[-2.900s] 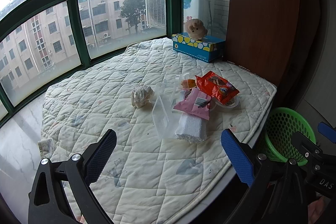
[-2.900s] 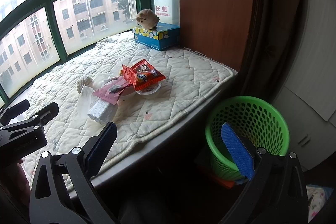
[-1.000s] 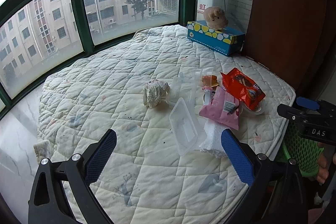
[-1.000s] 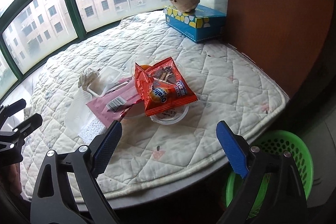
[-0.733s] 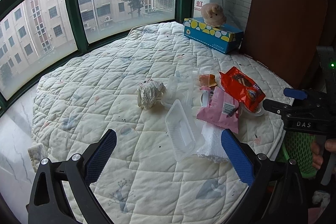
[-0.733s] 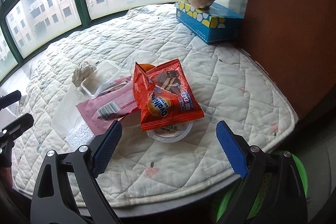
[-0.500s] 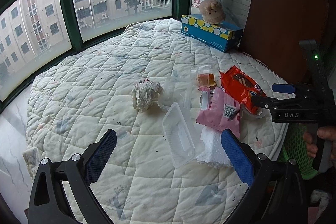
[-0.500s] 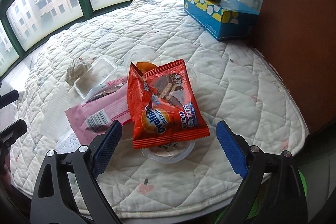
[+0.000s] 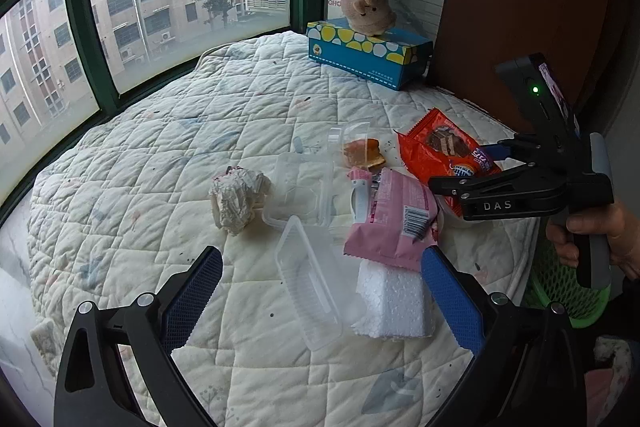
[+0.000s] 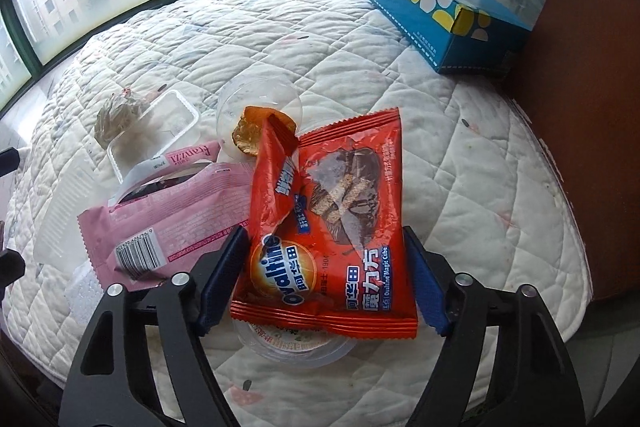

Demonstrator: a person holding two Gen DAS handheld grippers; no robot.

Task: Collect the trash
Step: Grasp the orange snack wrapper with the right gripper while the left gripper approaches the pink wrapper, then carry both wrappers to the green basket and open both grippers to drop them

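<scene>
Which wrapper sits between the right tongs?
The red Ovaltine wrapper, between the closing right tongs; the pink wrapper lies outside them, to its left.

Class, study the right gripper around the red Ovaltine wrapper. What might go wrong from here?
1. The right gripper has just been closing, with the red Ovaltine wrapper between its pads; the crinkly wrapper may slip out.
2. The wrapper rests on a clear plastic cup, which could be dragged off the quilt's edge.
3. It overlaps the pink wrapper, which may shift.
</scene>
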